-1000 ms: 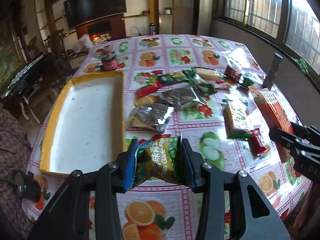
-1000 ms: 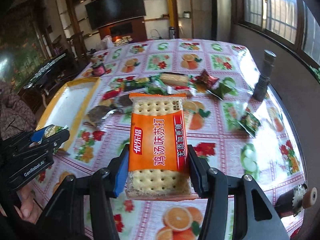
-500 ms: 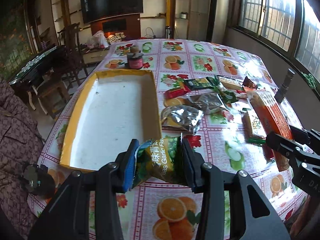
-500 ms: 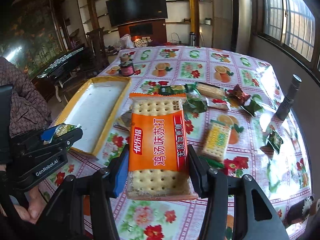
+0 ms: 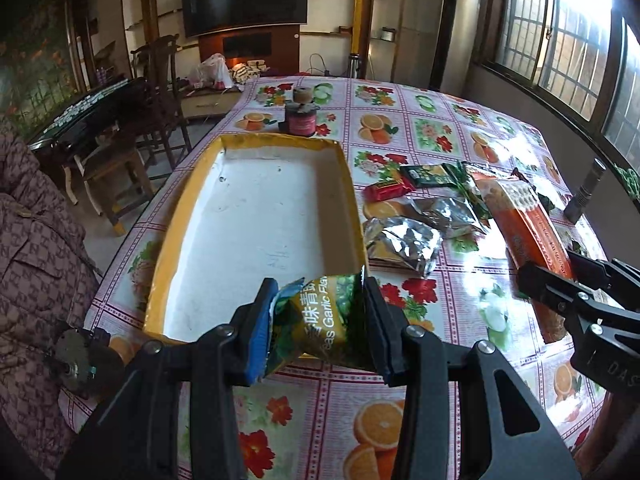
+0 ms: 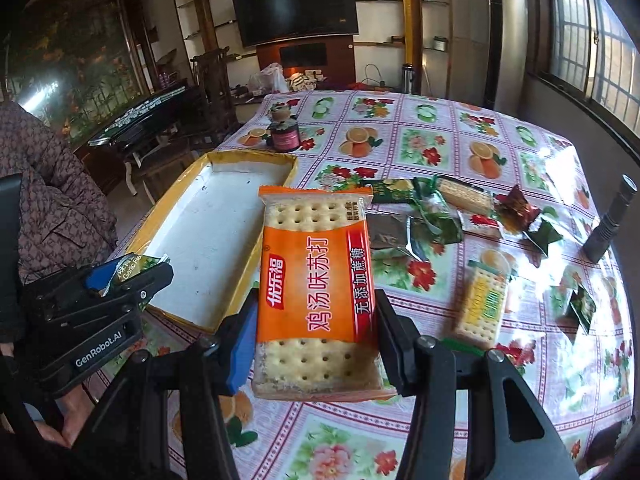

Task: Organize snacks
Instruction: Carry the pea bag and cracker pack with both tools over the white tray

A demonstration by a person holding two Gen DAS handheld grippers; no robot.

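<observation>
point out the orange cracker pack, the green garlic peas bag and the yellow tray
orange cracker pack (image 6: 316, 280), right wrist view, on the orange printed band at its middle
green garlic peas bag (image 5: 324, 322), left wrist view, on the printed front between the jaws
yellow tray (image 5: 352, 200), left wrist view, on its right yellow wall

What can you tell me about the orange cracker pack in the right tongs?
The orange cracker pack is a flat rectangular plastic sleeve, its clear ends showing pale, hole-dotted crackers, its orange middle band printed with white Chinese characters beside a red strip. It looks sealed and intact. The right tongs clamp its long sides near the lower end, holding it lengthwise, raised above the tablecloth beside the yellow tray.
</observation>
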